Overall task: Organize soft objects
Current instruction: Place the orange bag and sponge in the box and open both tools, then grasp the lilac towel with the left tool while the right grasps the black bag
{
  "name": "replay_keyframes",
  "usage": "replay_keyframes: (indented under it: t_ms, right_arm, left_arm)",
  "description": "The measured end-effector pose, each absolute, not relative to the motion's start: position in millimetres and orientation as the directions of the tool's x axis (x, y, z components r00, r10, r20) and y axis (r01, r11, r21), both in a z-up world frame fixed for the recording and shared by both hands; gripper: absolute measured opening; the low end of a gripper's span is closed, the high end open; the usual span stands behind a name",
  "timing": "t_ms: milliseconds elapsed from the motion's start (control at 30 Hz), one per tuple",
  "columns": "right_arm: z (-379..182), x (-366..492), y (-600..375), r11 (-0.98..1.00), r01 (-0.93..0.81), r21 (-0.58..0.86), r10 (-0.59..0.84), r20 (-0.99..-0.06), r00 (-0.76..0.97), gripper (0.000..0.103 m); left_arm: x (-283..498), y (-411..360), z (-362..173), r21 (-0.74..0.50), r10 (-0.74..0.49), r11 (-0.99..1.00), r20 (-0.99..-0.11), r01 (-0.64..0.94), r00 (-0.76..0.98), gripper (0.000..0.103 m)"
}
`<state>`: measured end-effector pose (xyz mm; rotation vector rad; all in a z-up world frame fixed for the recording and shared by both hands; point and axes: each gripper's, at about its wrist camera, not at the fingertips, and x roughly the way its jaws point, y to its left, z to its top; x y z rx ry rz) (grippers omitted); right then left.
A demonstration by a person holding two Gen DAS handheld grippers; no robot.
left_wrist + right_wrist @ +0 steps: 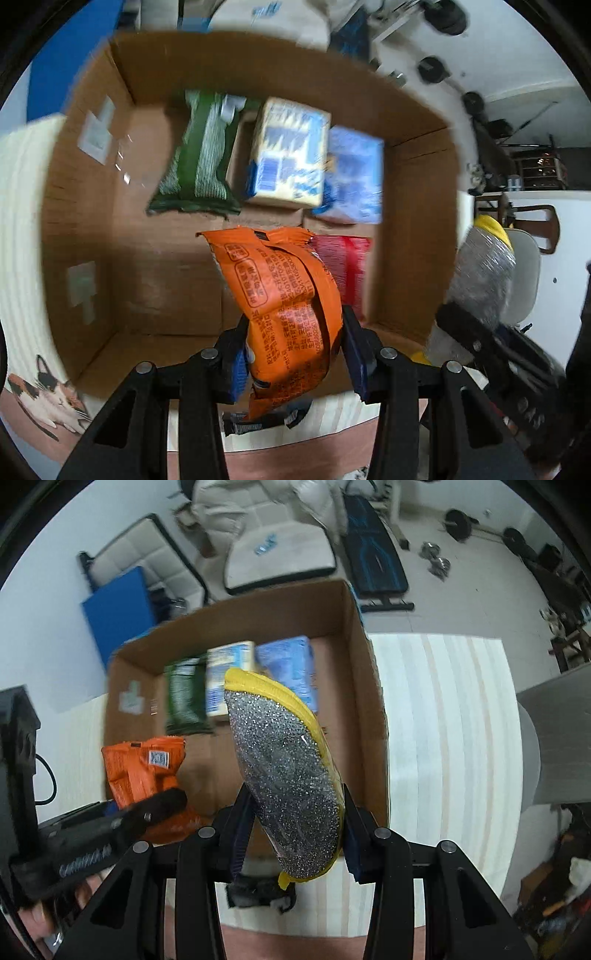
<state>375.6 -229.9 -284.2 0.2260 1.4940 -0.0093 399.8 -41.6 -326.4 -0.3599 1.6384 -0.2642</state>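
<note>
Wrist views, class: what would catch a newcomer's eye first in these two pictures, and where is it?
The bright orange packet, clamped in the left gripper above the open cardboard box, stands out first. Next comes the glittery silver scouring pad with yellow edging, gripped by the right gripper over the same box. On the box's floor lie a green packet, a pale yellow-and-blue packet and a blue packet in a row.

Striped cloth (443, 709) lying flat; blue mat (118, 616), weight bench (373, 557), dumbbells (437, 563) sitting on floor.
</note>
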Motion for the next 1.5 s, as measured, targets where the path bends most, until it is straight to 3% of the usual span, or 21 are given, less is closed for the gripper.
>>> replay_keyframes:
  t_ms: [300,567,633,733,833,900,967,1000,1067,1200,1500]
  right_arm:
    - [-341,392,-234,0.984,0.172,0.040,0.039,-0.999,0.006,0.045]
    - [-344,395,-238,0.982,0.187,0.016,0.014,-1.000,0.015,0.050]
    - [-342,396,-240,0.982,0.190,0.018,0.015,-1.000,0.015,0.052]
    - [-336,396,-241,0.981,0.192,0.025,0.023,-1.000,0.010,0.066]
    - [-328,392,-242,0.981,0.191,0.030,0.026,-0.999,0.022,0.067]
    - [-321,389,-242,0.982,0.187,0.034,0.031,-0.999,0.020,0.071]
    - [-313,384,-241,0.984,0.176,0.039,0.036,-0.999,0.022,0.082]
    - [-310,382,-240,0.984,0.173,0.041,0.037,-0.999,0.022,0.090]
    - [-300,374,-238,0.984,0.171,0.052,0.046,-0.998,0.039,0.097]
    - [-278,358,-229,0.988,0.141,0.063,0.052,-0.995,0.081,0.103]
    - [-233,336,-204,0.995,0.060,0.085,0.074,-0.982,0.171,0.103]
  left_arm:
    - [413,-59,-400,-0.319,-0.324,0.946,-0.919,-0.059,-0.223,0.041]
    - [417,-65,-406,-0.295,-0.299,0.954,-0.923,-0.051,-0.244,0.043]
    - [421,-65,-398,-0.287,-0.291,0.957,-0.929,-0.051,-0.230,0.055]
    - [425,-65,-380,-0.288,-0.291,0.957,-0.938,-0.043,-0.190,0.075]
    - [425,-64,-356,-0.280,-0.281,0.960,-0.950,-0.027,-0.138,0.088]
    - [422,-63,-340,-0.264,-0.264,0.964,-0.959,-0.009,-0.105,0.092]
    - [418,-60,-320,-0.226,-0.224,0.974,-0.973,0.016,-0.060,0.100]
    - [415,-59,-316,-0.210,-0.208,0.978,-0.977,0.023,-0.046,0.101]
    - [407,-57,-298,-0.169,-0.168,0.985,-0.986,0.039,-0.008,0.101]
    - [386,-52,-264,-0.174,-0.176,0.984,-0.982,0.034,0.066,0.102]
    - [358,-32,-210,-0.073,-0.082,0.996,-0.980,0.054,0.180,0.102]
